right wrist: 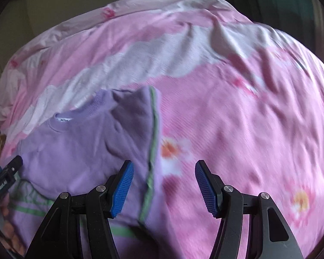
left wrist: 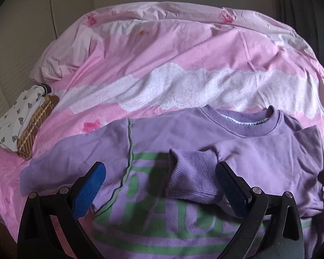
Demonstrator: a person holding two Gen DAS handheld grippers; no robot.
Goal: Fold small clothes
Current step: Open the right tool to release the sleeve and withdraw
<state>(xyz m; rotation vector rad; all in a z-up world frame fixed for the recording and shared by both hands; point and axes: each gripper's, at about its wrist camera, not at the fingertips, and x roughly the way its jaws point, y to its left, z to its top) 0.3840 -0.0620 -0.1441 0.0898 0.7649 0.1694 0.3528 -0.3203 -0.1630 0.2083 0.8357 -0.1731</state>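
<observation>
A soft lilac cotton sweatshirt with green lettering [left wrist: 183, 215] lies flat on a rumpled pink floral bed cover [left wrist: 183, 64].
Its ribbed cuff [left wrist: 192, 174] sits folded across the chest between the wide-open left hand-held gripper [left wrist: 162, 185]; the right hand-held gripper [right wrist: 164, 185] gapes empty over the green-piped side seam [right wrist: 153, 142].

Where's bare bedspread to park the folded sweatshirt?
Free: the pink bedspread beyond the purple sweatshirt's green-piped side edge, and the lace band past its collar. Crowded: the near left edge, where a small printed garment and a brown plaid one lie piled.
</observation>
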